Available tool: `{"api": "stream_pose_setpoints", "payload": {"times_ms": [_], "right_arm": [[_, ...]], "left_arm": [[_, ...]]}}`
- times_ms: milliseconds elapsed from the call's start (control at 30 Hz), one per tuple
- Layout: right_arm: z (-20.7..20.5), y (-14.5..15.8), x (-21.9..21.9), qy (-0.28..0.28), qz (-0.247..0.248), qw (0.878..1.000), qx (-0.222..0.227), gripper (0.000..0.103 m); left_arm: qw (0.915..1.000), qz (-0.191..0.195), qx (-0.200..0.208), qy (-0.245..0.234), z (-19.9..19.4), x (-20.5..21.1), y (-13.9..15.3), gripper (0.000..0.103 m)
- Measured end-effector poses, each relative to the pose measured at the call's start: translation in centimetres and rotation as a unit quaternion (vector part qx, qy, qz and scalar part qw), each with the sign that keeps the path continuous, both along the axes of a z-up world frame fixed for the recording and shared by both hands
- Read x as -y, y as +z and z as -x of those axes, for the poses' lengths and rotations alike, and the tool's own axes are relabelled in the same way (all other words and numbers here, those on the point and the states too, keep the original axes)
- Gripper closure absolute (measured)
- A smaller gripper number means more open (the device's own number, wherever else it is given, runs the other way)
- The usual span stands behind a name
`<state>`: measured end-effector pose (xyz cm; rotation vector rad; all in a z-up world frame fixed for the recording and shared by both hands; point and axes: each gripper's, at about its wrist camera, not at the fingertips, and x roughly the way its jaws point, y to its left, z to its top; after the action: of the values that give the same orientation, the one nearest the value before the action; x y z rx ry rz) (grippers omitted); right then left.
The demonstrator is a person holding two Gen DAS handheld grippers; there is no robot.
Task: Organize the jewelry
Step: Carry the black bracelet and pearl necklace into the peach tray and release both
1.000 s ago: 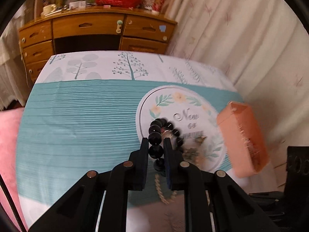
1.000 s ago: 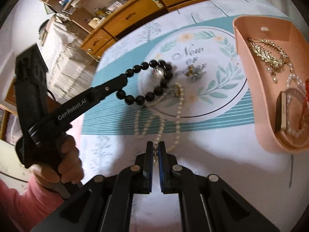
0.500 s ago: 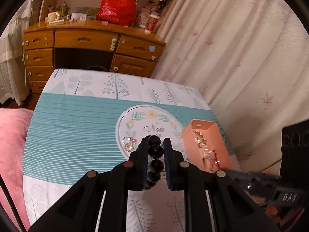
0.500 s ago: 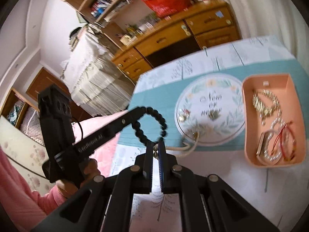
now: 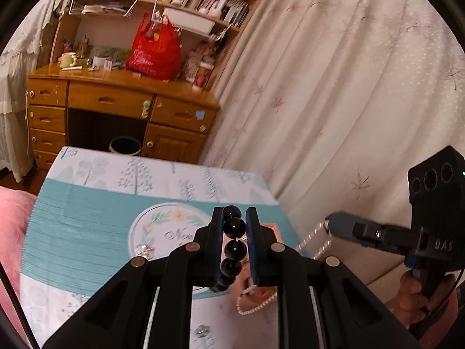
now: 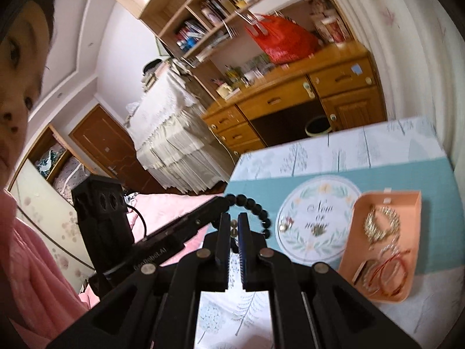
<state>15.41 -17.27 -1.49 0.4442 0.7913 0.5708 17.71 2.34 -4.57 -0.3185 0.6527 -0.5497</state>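
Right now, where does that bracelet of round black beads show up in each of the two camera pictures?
Left wrist view: the bracelet of round black beads sits low in the centre, pinched between that gripper's own jaws.
Right wrist view: it arcs left of centre, dangling from the other gripper, above the table.
Shared landmark: the round floral emblem printed on the teal tablecloth.
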Motion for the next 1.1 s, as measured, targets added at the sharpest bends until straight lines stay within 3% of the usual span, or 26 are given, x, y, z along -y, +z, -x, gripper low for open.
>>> {"api": "stream_pose_setpoints", "payload": {"times_ms": [233,367,500,700,800,867,1000,1067,1100], "right_arm": [[-0.4,3.2,3.1,0.007,0.024,0.999,0.036,0.098],[-0.9,3.1,4.9,-0.002,0.057,0.997,0.048,0.098],[-1.9,0.7,6.8,-0.023,0.081,0.996,0.032,0.098],[-3.2,-5.7,8.7,-0.047,0.129,0.991,-0.012,0.098],[-3.8,-8.9,9.7,-0.063,0.139,0.987,-0.057,0.097],[-4.1,-10.7,10.4,-0.07,0.14,0.983,-0.098,0.095],[-3.6,-11.8,11.1,-0.081,0.15,0.978,-0.116,0.089],[-3.4,-11.7,11.1,-0.084,0.151,0.978,-0.115,0.064],[-3.3,-11.6,11.1,-0.087,0.151,0.978,-0.113,0.059]], "left_arm": [[0.9997,0.02,0.014,-0.003,0.7,4.1,0.7,0.09],[0.9994,0.032,0.013,0.005,0.8,6.6,-0.5,0.09],[0.9999,0.016,-0.006,0.004,0.7,9.4,-3.0,0.09],[0.9987,-0.022,-0.047,-0.002,0.2,13.1,-7.9,0.09],[0.9934,-0.063,-0.094,0.021,-0.4,14.3,-10.0,0.071],[0.9918,-0.067,-0.103,0.036,-0.4,14.0,-10.5,0.044],[0.9911,-0.078,-0.095,0.053,-0.3,13.3,-10.2,0.039],[0.9897,-0.089,-0.096,0.058,-0.5,12.9,-10.2,0.036],[0.9893,-0.09,-0.097,0.061,-0.6,12.6,-10.2,0.036]]}}
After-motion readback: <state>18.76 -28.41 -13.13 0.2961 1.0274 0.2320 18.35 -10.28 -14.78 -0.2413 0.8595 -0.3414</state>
